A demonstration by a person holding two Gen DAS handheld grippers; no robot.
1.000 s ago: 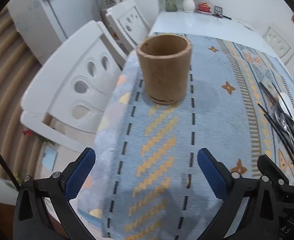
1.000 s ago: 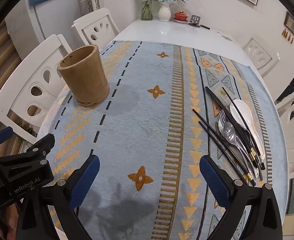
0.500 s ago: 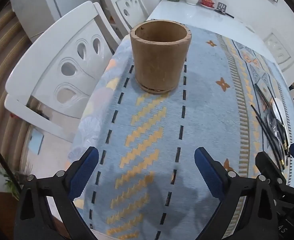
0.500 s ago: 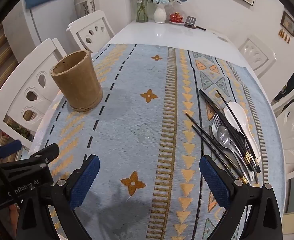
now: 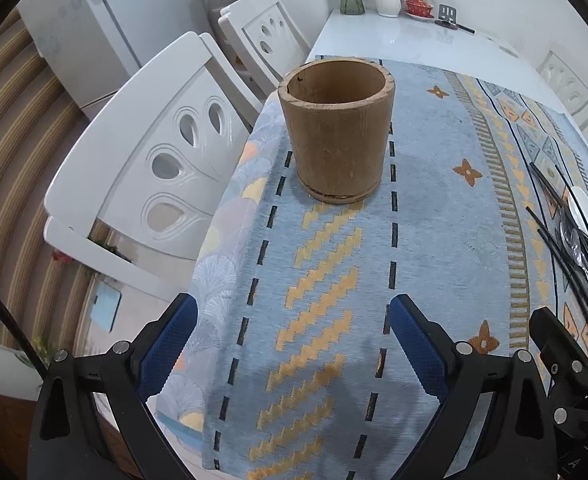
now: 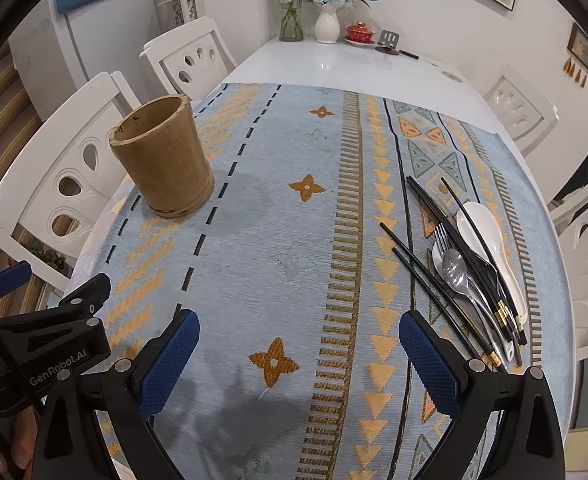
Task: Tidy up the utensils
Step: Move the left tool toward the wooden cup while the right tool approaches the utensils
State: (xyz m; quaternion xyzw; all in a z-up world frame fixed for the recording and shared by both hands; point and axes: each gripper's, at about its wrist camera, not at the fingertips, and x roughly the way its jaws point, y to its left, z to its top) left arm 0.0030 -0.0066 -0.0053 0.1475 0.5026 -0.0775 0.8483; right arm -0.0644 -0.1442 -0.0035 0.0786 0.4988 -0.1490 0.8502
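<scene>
- Plainly, both tools are hanging low over the near end of the table: the left gripper (image 5: 292, 344) is spread wide with nothing between its blue pads, and the right gripper (image 6: 299, 354) is likewise gaping and empty.
- The cup (image 5: 335, 130) is standing upright near the left edge of the runner (image 6: 286, 248), its mouth open to the ceiling; it is probably sitting there as the holder the utensils are meant to go into, and the left gripper is facing it squarely, perhaps to steady it.
- The utensils are lying in a loose bundle on the right side of the runner, well apart from the cup: black chopsticks (image 6: 437, 236), a fork (image 6: 447, 240), a metal spoon (image 6: 455, 270) and a white spoon (image 6: 481, 232), overlapping one another with handles pointing toward the near edge.
- That handle-forward lie is likely making them easier for the right gripper, which is sitting just beside their ends, to pinch; no item looks sorted yet.
- The runner is covering the near part of a glossy white table (image 6: 333, 64); it is blue with orange patterns and dashed black lines.
- White chairs (image 5: 162, 152) are standing along both sides, and vases of flowers (image 6: 327, 8) are sitting at the far end by the wall.
</scene>
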